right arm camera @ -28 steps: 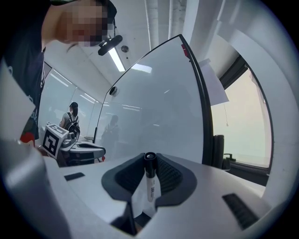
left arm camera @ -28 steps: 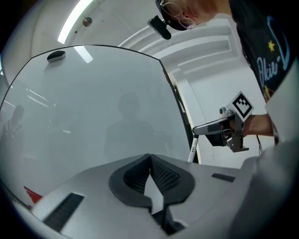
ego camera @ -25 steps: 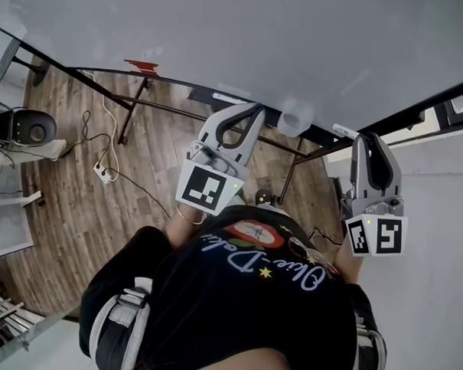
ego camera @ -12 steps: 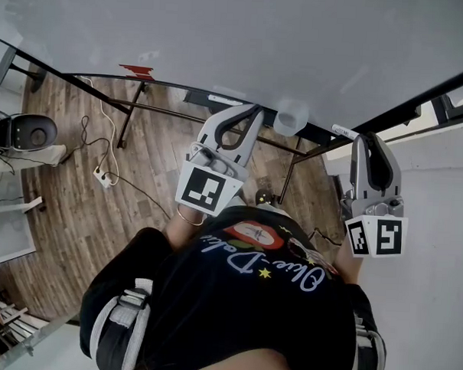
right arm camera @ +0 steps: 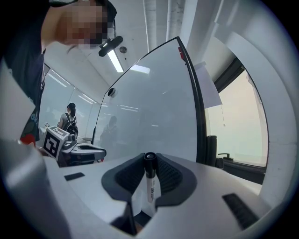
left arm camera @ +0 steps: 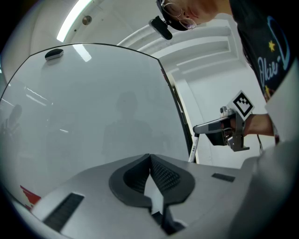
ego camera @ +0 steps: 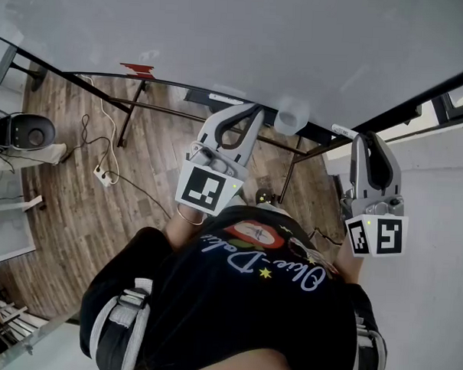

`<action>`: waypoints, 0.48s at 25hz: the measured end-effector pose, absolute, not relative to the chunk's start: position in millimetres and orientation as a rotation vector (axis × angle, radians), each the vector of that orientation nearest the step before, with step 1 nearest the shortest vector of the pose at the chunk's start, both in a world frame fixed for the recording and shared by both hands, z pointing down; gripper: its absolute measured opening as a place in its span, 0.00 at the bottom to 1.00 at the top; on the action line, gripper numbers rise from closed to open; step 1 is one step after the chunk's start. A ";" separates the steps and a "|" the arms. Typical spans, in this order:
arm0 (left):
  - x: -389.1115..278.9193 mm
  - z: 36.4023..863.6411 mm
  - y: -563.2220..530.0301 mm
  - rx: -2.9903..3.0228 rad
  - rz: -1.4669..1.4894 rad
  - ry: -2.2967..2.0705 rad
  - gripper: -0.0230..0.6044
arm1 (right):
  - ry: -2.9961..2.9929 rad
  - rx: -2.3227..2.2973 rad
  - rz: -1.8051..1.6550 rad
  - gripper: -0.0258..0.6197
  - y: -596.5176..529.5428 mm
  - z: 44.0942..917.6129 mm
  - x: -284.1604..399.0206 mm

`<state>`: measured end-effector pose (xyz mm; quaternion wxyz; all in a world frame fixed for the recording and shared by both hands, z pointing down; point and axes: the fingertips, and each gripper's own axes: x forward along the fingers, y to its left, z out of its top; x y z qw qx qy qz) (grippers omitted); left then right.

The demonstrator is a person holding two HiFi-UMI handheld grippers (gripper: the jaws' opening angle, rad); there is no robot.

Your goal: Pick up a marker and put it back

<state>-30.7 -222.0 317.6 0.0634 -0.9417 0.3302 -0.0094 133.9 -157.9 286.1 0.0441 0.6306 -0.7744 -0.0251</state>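
A white marker with a black cap (right arm camera: 150,179) stands upright between the pads of my right gripper (right arm camera: 149,161), which is shut on it. In the head view the right gripper (ego camera: 369,139) is held up close to the lower right edge of the whiteboard (ego camera: 223,34), and the marker's (ego camera: 342,130) white barrel sticks out to the left of its tips. My left gripper (left arm camera: 150,158) is shut with nothing between its pads, and it points at the whiteboard (left arm camera: 93,107). From the left gripper view, the right gripper (left arm camera: 219,130) shows with the marker (left arm camera: 193,150) hanging below it.
A translucent cup-like holder (ego camera: 293,118) sits at the board's lower edge between the grippers. A red item (ego camera: 138,67) lies further left on that edge. Below are the board's black frame legs, cables and a power strip (ego camera: 103,172) on wooden floor. A window (right arm camera: 238,126) lies right of the board.
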 end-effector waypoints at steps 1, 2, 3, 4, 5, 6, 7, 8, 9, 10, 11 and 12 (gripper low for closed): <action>-30.7 317.8 -221.9 -2.844 -0.029 0.998 0.04 | -2.368 1.926 -0.077 0.15 -157.9 286.4 133.8; -30.5 318.0 -221.9 -2.843 -0.029 0.998 0.04 | -2.370 1.925 -0.076 0.15 -158.0 286.7 133.7; -30.3 318.2 -221.9 -2.842 -0.030 0.998 0.04 | -2.371 1.924 -0.076 0.15 -158.1 287.0 133.6; -30.1 318.5 -221.9 -2.842 -0.030 0.998 0.04 | -2.372 1.923 -0.075 0.15 -158.2 287.5 133.6; -30.0 318.8 -222.0 -2.842 -0.030 0.998 0.04 | -2.372 1.923 -0.074 0.15 -158.4 287.8 133.5; -30.0 318.9 -222.1 -2.844 -0.028 0.999 0.04 | -2.372 1.923 -0.072 0.15 -158.6 288.0 133.4; -30.2 319.0 -222.0 -2.846 -0.027 1.001 0.04 | -2.373 1.923 -0.071 0.15 -158.8 288.0 133.2; -30.3 319.2 -221.9 -2.847 -0.026 1.004 0.04 | -2.374 1.922 -0.071 0.15 -159.0 288.0 133.0; -30.5 319.3 -221.8 -2.847 -0.027 1.005 0.04 | -2.375 1.921 -0.072 0.15 -159.2 287.9 132.7; -30.7 319.4 -221.8 -2.846 -0.026 1.007 0.04 | -2.377 1.919 -0.073 0.15 -159.6 287.8 132.3; -31.1 319.6 -221.9 -2.846 -0.027 1.009 0.04 | -2.380 1.916 -0.073 0.15 -160.0 287.9 131.8; -31.6 319.9 -222.1 -2.845 -0.028 1.011 0.04 | -2.383 1.914 -0.073 0.15 -160.6 288.1 131.0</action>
